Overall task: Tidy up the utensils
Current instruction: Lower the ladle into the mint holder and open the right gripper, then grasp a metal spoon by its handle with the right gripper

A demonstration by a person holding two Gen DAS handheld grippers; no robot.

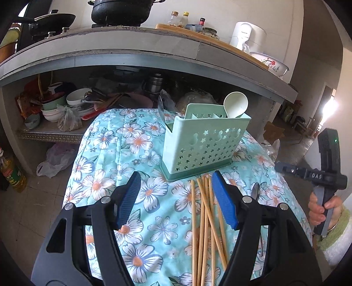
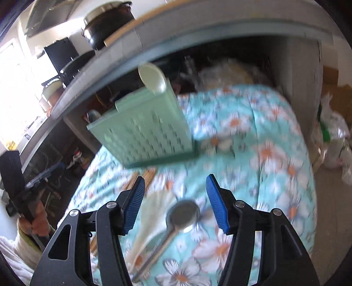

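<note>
A mint-green perforated utensil holder (image 1: 203, 140) stands on the floral cloth, with a white spoon (image 1: 235, 104) upright in it. Several wooden chopsticks (image 1: 205, 220) lie on the cloth in front of it, between and under my left gripper's (image 1: 176, 198) open, empty jaws. A metal utensil (image 1: 255, 192) lies just right of the chopsticks. In the blurred right wrist view, my right gripper (image 2: 176, 202) is open above a metal spoon (image 2: 183, 214) lying on the cloth, with the holder (image 2: 145, 132) ahead to the left and a pale utensil (image 2: 151, 213) beside the spoon.
The floral cloth (image 1: 114, 154) covers a small table in front of a concrete counter (image 1: 132, 46). Bowls and plates (image 1: 72, 105) fill the shelf under it. A black pot (image 1: 122, 11), bottles and a white kettle (image 1: 247, 35) stand on top. Plastic bags (image 2: 336, 140) lie on the floor at right.
</note>
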